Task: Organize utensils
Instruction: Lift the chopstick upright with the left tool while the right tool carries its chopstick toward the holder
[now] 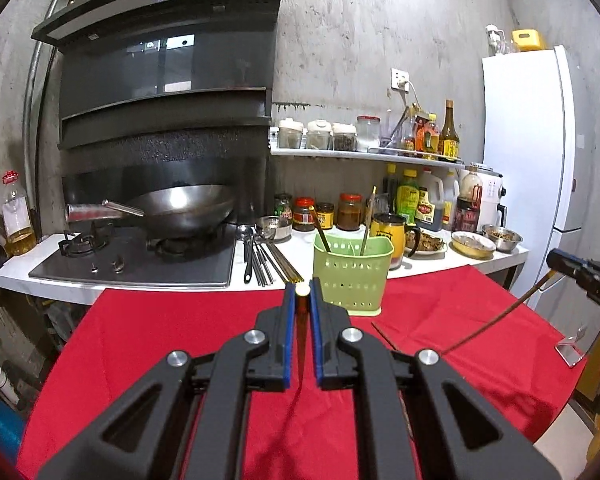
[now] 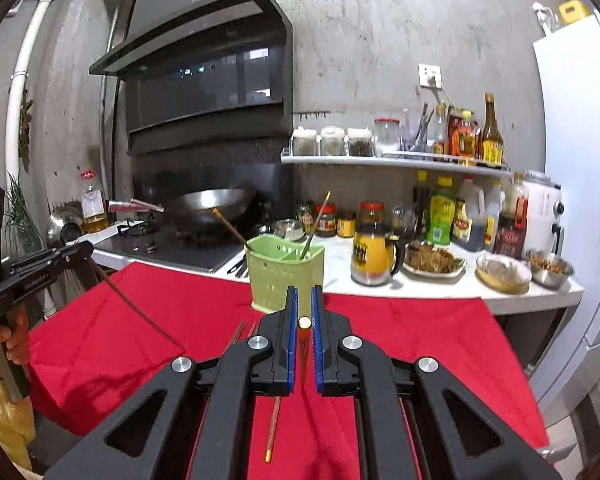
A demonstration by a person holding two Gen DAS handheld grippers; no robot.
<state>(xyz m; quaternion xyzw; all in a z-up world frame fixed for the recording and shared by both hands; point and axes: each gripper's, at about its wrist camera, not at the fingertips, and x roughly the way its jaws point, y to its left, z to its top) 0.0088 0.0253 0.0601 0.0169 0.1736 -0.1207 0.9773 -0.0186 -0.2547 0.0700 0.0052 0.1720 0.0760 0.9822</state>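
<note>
Above the red cloth-covered table (image 1: 148,344), my left gripper (image 1: 302,292) is clamped nearly closed on 1 dark brown chopstick with a gold tip (image 1: 302,332), held lengthwise between the blue pads. My right gripper (image 2: 304,304) pinches a second gold-tipped chopstick (image 2: 304,328) the same way. Beyond both, at the table's far edge, stands the perforated pale green plastic utensil basket (image 1: 352,276) with 2 chopsticks leaning inside. More chopsticks (image 2: 272,432) lie on the cloth beneath my right jaws.

free: red cloth (image 1: 440,312) beside holder | obstacle: green holder (image 1: 352,276), mug (image 1: 392,236) behind
</note>
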